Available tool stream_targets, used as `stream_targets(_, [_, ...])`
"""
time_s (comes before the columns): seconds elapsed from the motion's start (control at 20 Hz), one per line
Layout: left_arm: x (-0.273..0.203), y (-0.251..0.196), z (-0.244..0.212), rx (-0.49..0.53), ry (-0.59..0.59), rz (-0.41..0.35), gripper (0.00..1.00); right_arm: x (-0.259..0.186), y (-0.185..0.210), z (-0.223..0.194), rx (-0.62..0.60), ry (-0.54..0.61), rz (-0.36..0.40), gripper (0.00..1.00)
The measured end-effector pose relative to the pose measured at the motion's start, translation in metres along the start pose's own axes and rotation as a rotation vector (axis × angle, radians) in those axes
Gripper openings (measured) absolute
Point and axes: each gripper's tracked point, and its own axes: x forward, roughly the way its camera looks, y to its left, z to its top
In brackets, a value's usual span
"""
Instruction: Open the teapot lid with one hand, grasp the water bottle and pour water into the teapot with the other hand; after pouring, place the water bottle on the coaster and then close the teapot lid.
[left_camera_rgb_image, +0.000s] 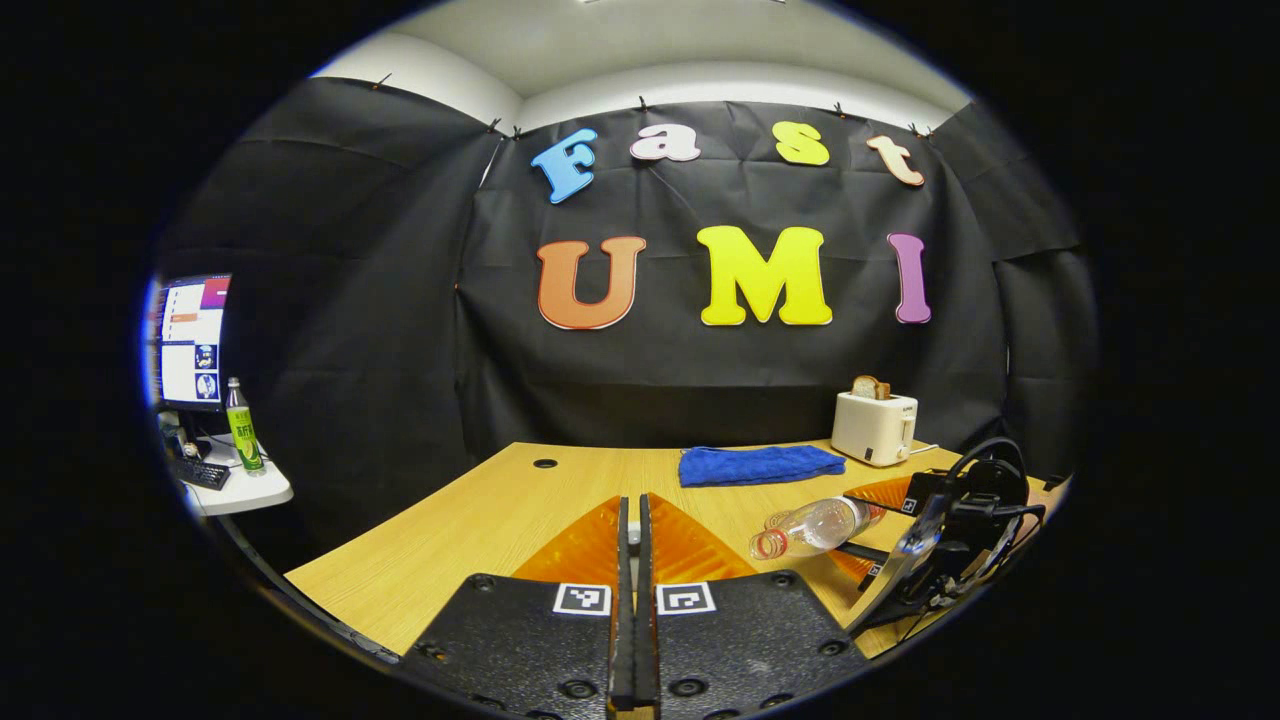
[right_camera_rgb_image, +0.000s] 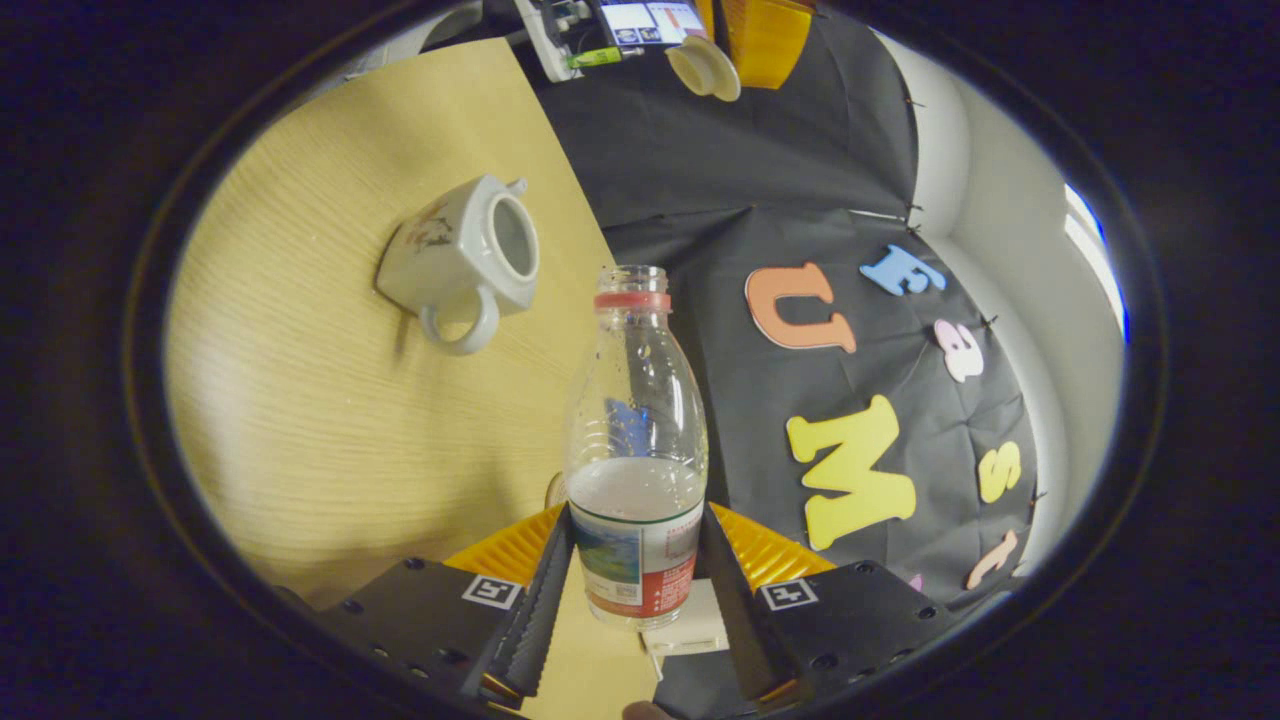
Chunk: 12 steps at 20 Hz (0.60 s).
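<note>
Between your right gripper's (right_camera_rgb_image: 635, 590) fingers stands the water bottle (right_camera_rgb_image: 637, 440), clamped low on its labelled part with both fingers pressed against its sides. Its cap is off, a red ring sits around the open neck, and water fills the part nearest the fingers. The right gripper view is rolled over, so the wooden table (right_camera_rgb_image: 330, 400) runs up the left side of that view. Ahead of the bottle's mouth and off to the left sits the teapot (right_camera_rgb_image: 455, 255), apart from the bottle, its top opening uncovered and its handle turned toward your gripper. Farther ahead, near the top of that view, a pale round lid (right_camera_rgb_image: 705, 68) is held up beside an orange gripper body.

Your left gripper (left_camera_rgb_image: 632, 540) has its fingers drawn together, with only a thin slit between them; whether anything is pinched at the tips you cannot tell from the left gripper view. Off to its right, over the table (left_camera_rgb_image: 480, 520), the other gripper (left_camera_rgb_image: 950, 540) carries the bottle (left_camera_rgb_image: 815, 527) tipped on its side, neck pointing left. Beyond that lie a blue cloth (left_camera_rgb_image: 760, 465) and a toaster (left_camera_rgb_image: 874, 427).
</note>
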Motion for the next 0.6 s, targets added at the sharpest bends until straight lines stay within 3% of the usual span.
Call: stream_targets(0.6, [-0.004,0.011,0.006,-0.007,-0.014,0.014,0.03,0.005,-0.003,0.023,-0.236,-0.062,-0.032,0.71])
